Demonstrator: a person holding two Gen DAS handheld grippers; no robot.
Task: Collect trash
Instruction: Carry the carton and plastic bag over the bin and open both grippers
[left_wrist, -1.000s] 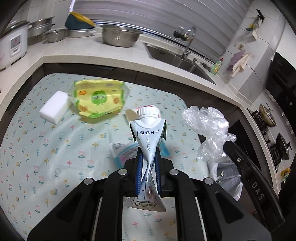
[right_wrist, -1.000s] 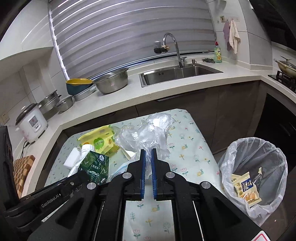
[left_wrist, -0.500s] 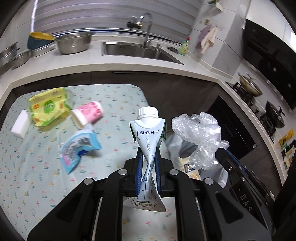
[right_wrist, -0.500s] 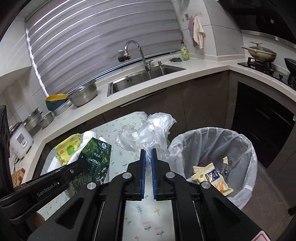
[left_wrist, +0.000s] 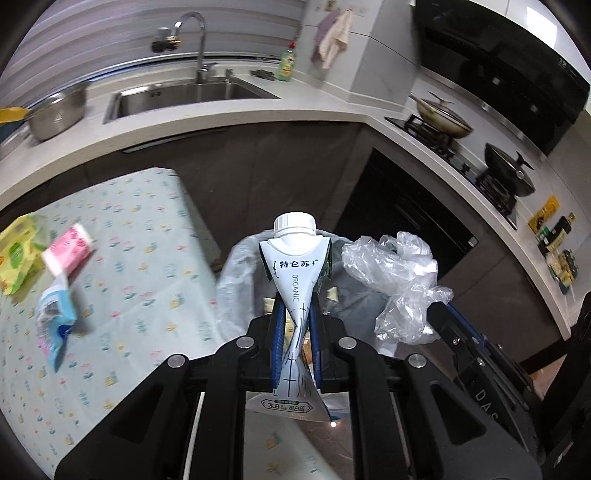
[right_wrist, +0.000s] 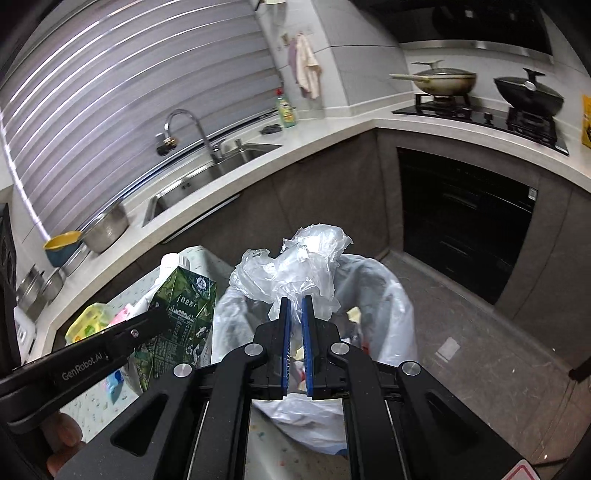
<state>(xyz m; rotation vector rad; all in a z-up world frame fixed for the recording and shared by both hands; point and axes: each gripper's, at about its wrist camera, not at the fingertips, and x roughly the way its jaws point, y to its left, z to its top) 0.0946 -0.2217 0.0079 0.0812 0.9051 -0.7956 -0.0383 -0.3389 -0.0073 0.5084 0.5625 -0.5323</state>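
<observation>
Got my left gripper clamped tight on the squashed milk carton and my right gripper pinching the crumpled plastic bag, both held right above the trash bin so they'll drop straight in.

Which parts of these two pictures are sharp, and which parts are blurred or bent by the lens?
Left wrist view: the milk carton in the left gripper is sharp, while the packets on the table are smeared; the counter edge bows. Right wrist view: the plastic bag in the right gripper is crisp; the blinds curve.
</observation>
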